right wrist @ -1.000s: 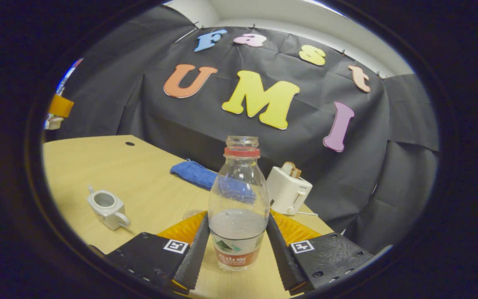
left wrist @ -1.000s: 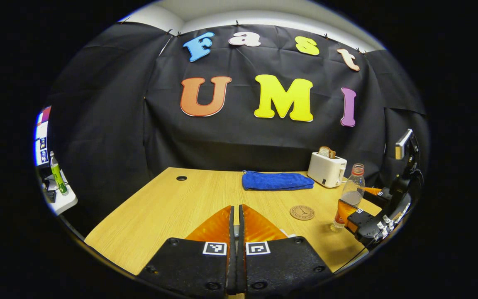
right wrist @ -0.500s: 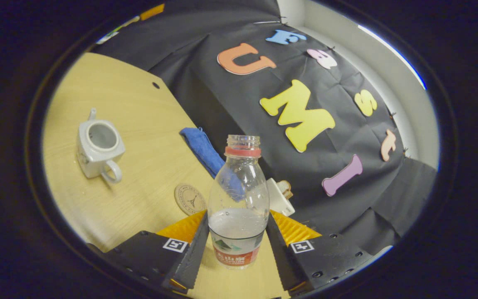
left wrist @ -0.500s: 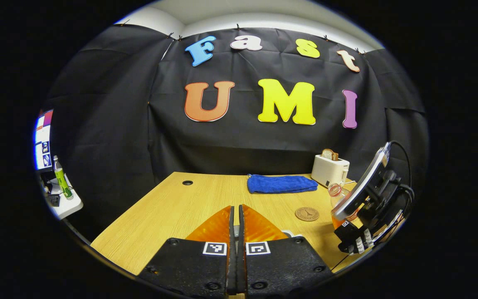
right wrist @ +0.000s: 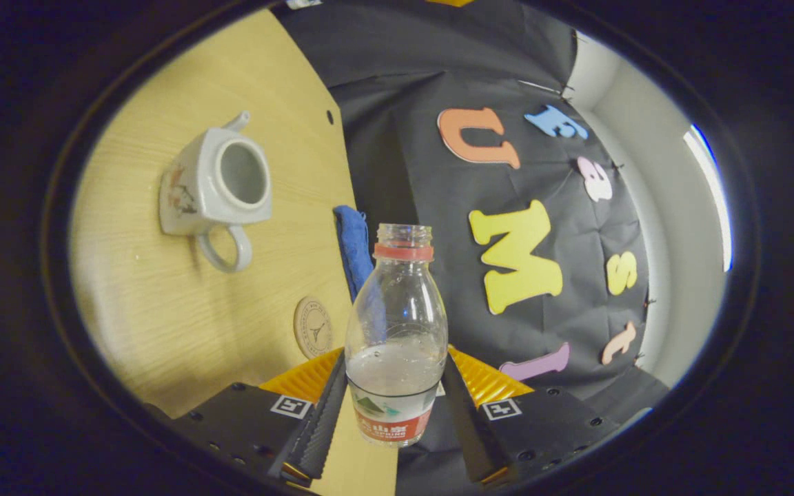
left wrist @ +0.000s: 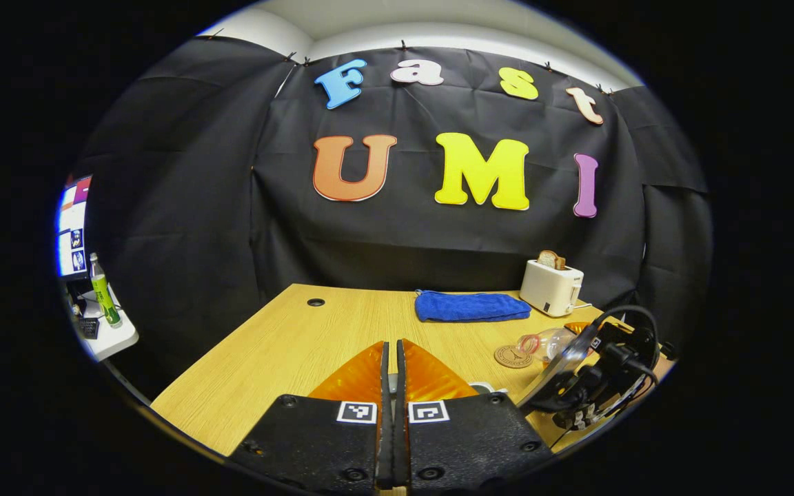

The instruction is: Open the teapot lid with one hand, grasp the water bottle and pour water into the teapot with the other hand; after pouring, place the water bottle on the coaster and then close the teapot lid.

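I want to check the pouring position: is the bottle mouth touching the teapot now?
Apart. In the right gripper view, the water bottle mouth and the open teapot are separated by bare table.

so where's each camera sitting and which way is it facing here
Left gripper view: rides on the left gripper, low over the table, level, facing the booth's back wall; its own two fingers meet at the bottom, and the right gripper tips the water bottle at right.
Right gripper view: rides on the right gripper, rolled sideways, looking past the water bottle between its fingers toward the open teapot.
Shared: the bottle, coaster, blue towel and table.
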Available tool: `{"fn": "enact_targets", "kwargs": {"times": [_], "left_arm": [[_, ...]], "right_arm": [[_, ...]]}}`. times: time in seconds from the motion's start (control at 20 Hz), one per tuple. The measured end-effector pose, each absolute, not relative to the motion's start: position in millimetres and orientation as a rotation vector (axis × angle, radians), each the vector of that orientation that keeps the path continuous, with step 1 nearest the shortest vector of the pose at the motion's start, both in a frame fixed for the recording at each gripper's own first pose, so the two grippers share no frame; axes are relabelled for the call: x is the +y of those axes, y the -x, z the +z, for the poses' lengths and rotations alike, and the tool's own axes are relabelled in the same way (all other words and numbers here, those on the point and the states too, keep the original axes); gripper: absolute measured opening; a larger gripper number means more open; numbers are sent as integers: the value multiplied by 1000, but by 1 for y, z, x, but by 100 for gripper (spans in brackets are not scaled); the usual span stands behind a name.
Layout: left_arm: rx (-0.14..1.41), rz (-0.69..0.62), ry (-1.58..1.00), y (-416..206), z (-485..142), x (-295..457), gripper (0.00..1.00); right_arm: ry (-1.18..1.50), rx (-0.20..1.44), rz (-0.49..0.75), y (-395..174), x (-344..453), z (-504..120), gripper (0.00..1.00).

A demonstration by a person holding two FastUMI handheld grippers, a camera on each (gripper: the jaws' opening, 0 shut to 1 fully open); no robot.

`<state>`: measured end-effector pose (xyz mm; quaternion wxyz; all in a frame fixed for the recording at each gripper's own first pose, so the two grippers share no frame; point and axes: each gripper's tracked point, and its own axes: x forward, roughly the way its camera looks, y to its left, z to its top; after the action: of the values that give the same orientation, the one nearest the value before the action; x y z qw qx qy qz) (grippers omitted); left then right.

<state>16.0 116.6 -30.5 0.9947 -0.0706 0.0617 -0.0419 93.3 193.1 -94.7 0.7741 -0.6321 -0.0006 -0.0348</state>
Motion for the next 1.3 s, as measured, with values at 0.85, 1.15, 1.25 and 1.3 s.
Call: {"fn": "enact_targets", "kwargs": {"times": [0.85, 1.15, 1.25, 1.3], "left_arm": [[123, -83, 84, -15, -31, 114, 3], [123, -96, 69, -15, -31, 108, 3], [124, -98, 62, -14, -32, 108, 3], [124, -90, 58, -15, -32, 109, 3]], "right_arm": [[1840, -180, -70, -91, 230, -87, 73], [1945, -238, -101, -84, 239, -74, 76], [1975, -265, -116, -82, 243, -71, 75], [1989, -275, -120, -80, 244, -70, 75]]}}
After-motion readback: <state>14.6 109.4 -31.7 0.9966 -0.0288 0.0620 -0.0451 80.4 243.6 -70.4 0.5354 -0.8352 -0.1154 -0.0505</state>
